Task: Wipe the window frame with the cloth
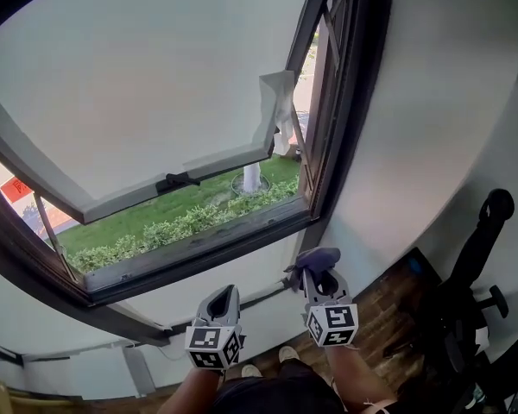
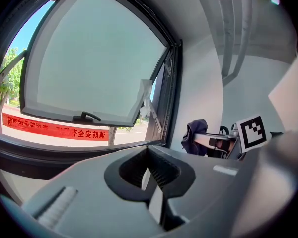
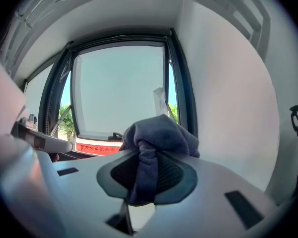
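Right gripper [image 1: 318, 276] clamps the cloth [image 1: 318, 257] near the window frame [image 1: 198, 242], left gripper [image 1: 224, 298] closed and empty; looks like wiping's not started yet.

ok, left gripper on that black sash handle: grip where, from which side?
I'd take the black handle by its free lever end. It lies along the sash bottom rail, standing proud, so come from below on the room side, jaws across the bar. The left gripper is shut: open first.
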The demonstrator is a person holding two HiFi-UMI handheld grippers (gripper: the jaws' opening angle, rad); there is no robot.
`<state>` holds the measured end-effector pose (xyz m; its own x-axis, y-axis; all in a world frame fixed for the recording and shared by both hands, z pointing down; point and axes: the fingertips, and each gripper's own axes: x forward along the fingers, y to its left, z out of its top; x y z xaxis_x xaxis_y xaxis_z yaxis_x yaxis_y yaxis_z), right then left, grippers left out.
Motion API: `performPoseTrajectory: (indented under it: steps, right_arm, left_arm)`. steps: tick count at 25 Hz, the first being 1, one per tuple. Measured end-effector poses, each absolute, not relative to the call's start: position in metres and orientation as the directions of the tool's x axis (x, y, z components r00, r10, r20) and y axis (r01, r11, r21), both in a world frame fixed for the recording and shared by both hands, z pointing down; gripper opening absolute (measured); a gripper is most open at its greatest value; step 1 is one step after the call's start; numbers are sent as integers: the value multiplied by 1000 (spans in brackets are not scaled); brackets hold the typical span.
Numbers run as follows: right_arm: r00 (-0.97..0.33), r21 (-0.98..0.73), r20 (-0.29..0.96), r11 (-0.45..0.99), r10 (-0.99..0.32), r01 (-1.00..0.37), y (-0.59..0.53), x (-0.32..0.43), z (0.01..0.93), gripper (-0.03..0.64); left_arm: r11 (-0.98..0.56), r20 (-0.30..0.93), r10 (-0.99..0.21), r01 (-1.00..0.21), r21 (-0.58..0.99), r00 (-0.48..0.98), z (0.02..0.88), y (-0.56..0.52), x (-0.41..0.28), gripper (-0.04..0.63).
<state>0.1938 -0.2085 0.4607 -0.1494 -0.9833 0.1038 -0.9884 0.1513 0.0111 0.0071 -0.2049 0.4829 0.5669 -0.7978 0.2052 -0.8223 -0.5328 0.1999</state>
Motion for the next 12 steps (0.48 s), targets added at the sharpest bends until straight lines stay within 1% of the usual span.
performPoseTrajectory:
  steps: [5,12]
  right_arm:
    - [-140,26,118,144,-983,-989,-241,215,460,77]
    - [-125,44,185,135,-975,-990,-294,238,483,77]
  left_arm:
    - [-517,203,-811,-835,188,549,475,-222,21,9]
    - [-473,200,-842,-864,174,502,466,-245,27,9]
